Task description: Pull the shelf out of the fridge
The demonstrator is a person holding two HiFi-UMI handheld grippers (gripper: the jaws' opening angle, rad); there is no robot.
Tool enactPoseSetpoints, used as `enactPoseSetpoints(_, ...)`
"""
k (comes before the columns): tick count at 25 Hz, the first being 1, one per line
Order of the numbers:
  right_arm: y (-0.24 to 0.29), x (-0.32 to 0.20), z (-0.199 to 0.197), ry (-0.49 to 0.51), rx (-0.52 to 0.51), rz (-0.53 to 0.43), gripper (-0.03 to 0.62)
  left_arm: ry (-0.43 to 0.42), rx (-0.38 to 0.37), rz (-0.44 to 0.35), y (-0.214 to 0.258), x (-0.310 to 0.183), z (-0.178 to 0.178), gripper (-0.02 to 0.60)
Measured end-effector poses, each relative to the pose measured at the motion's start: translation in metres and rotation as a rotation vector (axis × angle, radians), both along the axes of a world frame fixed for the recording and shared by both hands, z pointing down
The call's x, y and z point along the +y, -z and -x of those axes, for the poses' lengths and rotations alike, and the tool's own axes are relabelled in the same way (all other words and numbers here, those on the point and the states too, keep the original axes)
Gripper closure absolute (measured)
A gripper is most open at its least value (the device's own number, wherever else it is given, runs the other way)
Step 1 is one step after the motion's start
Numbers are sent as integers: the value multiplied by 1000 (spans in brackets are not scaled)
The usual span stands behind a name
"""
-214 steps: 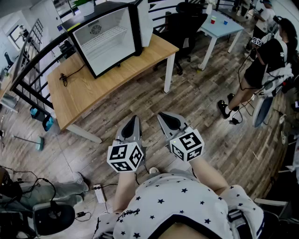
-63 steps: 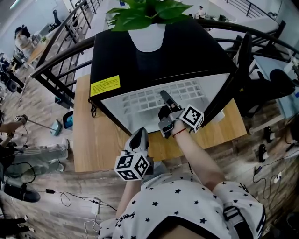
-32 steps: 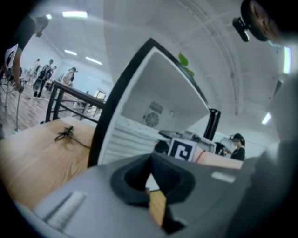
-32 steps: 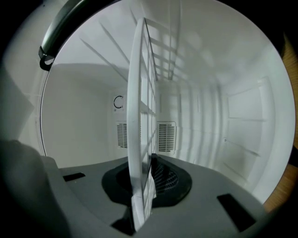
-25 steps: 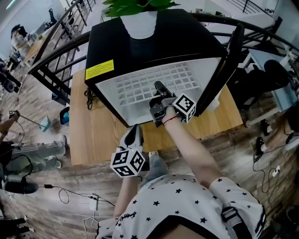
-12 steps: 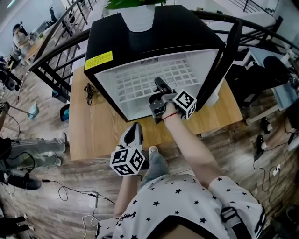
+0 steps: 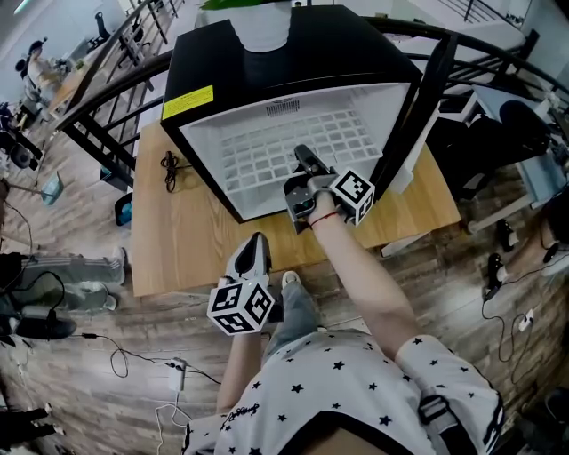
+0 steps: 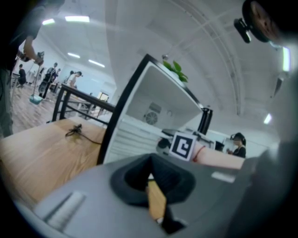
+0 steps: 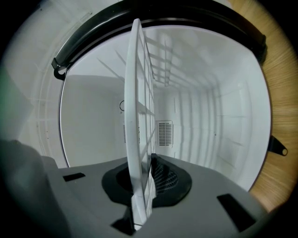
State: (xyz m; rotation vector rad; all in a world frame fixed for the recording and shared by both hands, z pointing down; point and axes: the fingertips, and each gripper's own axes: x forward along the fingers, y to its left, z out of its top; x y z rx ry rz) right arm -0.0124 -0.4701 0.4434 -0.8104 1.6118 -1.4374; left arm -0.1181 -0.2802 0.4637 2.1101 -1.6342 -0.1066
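A black mini fridge [image 7: 293,53] stands on a wooden table [image 7: 178,240] with its door [image 7: 418,98] swung open to the right. Inside lies a white wire shelf [image 7: 258,151]. My right gripper [image 7: 303,160] reaches into the opening and is shut on the shelf's front edge. In the right gripper view the shelf [image 9: 137,121] runs edge-on between the jaws of that gripper [image 9: 142,186], with the white fridge interior behind it. My left gripper [image 7: 257,244] hangs low over the table's front edge, shut and holding nothing. In its own view, the left gripper [image 8: 151,176] points toward the fridge [image 8: 153,97].
A white plant pot [image 7: 262,27] sits on the fridge top. A dark cable [image 7: 167,163] lies on the table left of the fridge. A black railing [image 7: 107,115] runs behind the table. Cables and a power strip [image 7: 175,378] lie on the wood floor.
The right gripper stays clamped on the shelf's front edge. More of the fridge's white interior shows now. The left gripper has barely moved.
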Motion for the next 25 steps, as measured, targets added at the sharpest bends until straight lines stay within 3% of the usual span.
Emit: enactPoseSetpoints(25, -3, 56, -14, 12, -7, 33, 554, 12, -1, -17, 8, 53, -19, 574)
